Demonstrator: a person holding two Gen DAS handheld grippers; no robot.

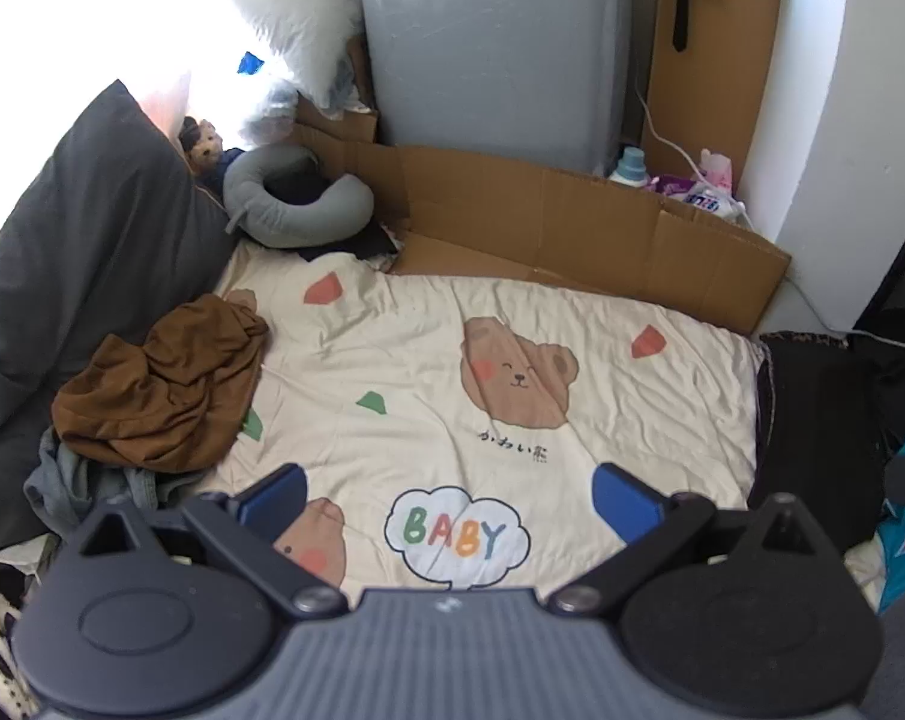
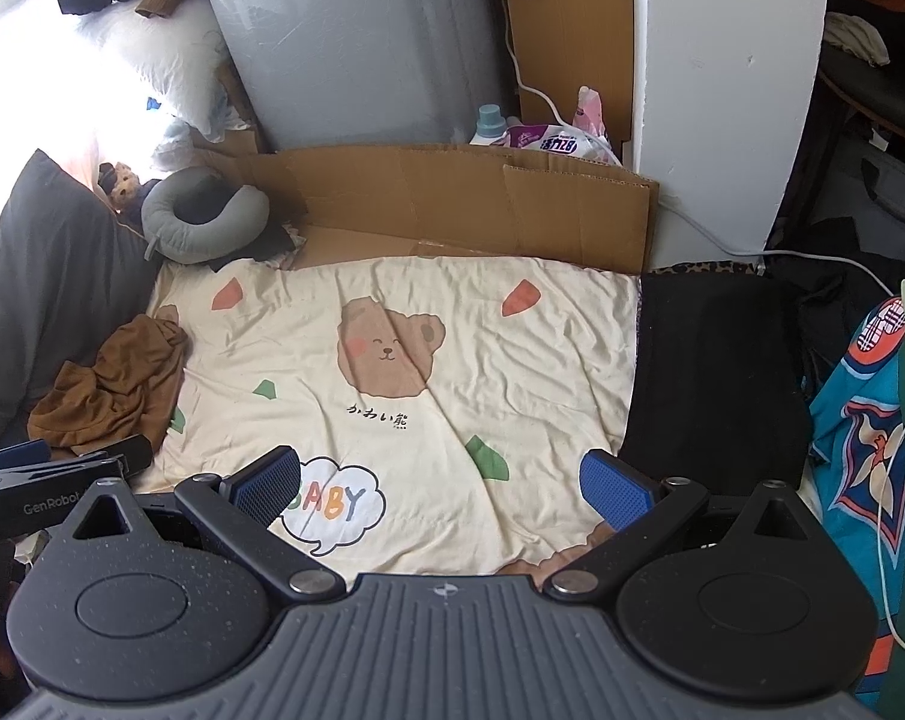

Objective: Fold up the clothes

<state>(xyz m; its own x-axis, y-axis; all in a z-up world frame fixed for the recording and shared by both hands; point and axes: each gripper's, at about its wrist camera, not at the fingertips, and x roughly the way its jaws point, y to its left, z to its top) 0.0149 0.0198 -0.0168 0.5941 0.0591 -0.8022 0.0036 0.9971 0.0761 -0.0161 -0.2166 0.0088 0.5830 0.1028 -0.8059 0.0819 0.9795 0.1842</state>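
Observation:
A crumpled brown garment [image 1: 158, 384] lies at the left edge of a cream bear-print blanket [image 1: 452, 372]; it also shows in the right wrist view [image 2: 113, 384]. A grey garment [image 1: 86, 480] is bunched under it. A flat black garment [image 1: 812, 420] lies at the blanket's right edge, also seen in the right wrist view [image 2: 710, 378]. My left gripper [image 1: 449, 498] is open and empty above the blanket's near edge. My right gripper [image 2: 440, 486] is open and empty over the same edge. The left gripper shows at the right wrist view's left edge [image 2: 62, 459].
A dark grey pillow [image 1: 80, 252] and a grey neck pillow [image 1: 290, 204] lie at the left and back. Flattened cardboard [image 1: 572, 216] lines the back, with a grey appliance [image 1: 488, 42] behind. Teal patterned cloth [image 2: 866, 420] and a white cable [image 2: 890, 516] lie right.

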